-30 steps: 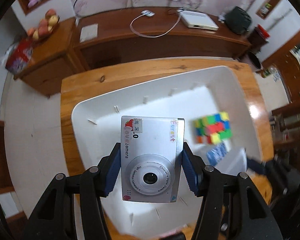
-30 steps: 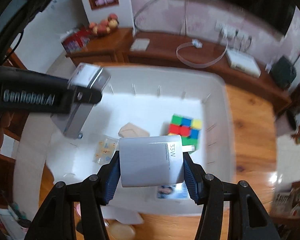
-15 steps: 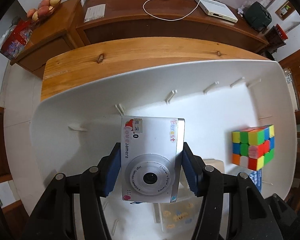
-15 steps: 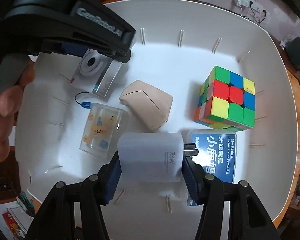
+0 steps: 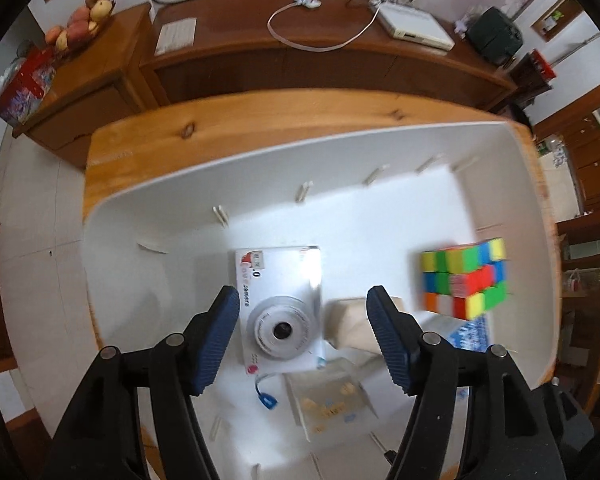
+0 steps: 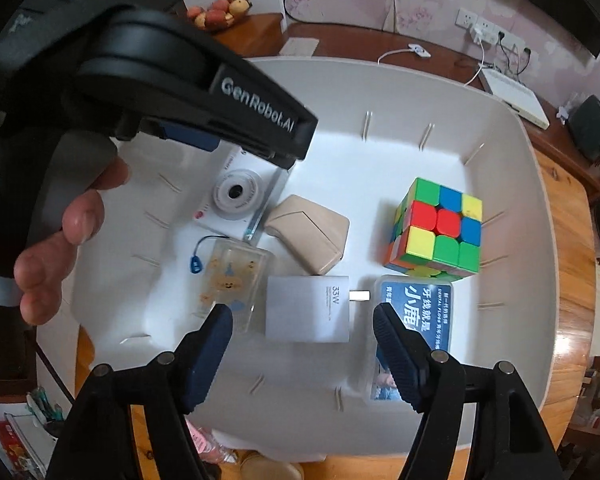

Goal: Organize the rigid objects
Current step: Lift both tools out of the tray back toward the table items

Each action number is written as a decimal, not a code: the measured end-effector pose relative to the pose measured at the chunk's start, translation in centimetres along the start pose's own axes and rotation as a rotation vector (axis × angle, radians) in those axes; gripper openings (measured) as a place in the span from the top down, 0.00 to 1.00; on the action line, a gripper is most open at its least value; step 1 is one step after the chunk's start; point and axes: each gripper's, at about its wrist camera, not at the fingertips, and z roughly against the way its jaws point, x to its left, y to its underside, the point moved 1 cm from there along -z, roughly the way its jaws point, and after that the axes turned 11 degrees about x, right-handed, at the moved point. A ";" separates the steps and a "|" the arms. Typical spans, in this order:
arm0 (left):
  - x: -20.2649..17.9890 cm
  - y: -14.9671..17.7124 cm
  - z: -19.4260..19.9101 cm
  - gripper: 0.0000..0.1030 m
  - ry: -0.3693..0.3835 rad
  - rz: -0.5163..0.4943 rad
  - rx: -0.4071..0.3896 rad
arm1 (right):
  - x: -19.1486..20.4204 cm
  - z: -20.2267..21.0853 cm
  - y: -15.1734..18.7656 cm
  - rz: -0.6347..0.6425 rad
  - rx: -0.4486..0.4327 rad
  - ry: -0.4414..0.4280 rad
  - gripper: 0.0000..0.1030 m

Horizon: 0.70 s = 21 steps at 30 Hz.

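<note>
A white bin (image 5: 148,216) (image 6: 512,168) sits on a wooden table. A silver toy camera (image 5: 280,312) (image 6: 236,196) lies flat on its floor. My left gripper (image 5: 302,304) is open just above it, jaws wide apart. A white 33W charger (image 6: 308,308) lies on the bin floor. My right gripper (image 6: 302,320) is open above it. Also in the bin are a colour cube (image 6: 440,228) (image 5: 464,276), a beige case (image 6: 308,232) (image 5: 352,320), a clear bear-print box (image 6: 230,280) (image 5: 332,404) and a blue floss box (image 6: 416,332).
The left gripper's black body (image 6: 204,92) and the hand holding it (image 6: 72,232) reach over the bin's left side. A dark wooden sideboard (image 5: 300,60) with a cable, a white box and fruit stands behind the table (image 5: 160,140).
Both grippers have opened. The camera has left the left gripper and lies on the bin floor. The charger has left the right gripper and lies beside the floss box. Both grippers have pulled back a little.
</note>
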 end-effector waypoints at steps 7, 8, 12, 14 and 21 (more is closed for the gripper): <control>-1.6 3.2 4.3 0.32 0.004 -0.054 -0.087 | 0.4 3.1 2.2 -0.011 -0.068 0.004 0.29; -1.6 3.7 4.7 0.32 0.010 -0.057 -0.093 | 0.5 3.8 2.8 -0.014 -0.082 0.001 0.29; -1.6 6.7 6.8 0.32 0.042 -0.046 -0.123 | 0.3 5.1 3.8 -0.022 -0.117 -0.003 0.29; -1.5 8.0 7.7 0.32 0.054 -0.037 -0.139 | 0.3 6.0 5.0 -0.025 -0.137 -0.008 0.29; -1.2 13.6 11.0 0.32 0.087 0.017 -0.200 | 1.3 9.9 9.4 -0.006 -0.228 -0.012 0.29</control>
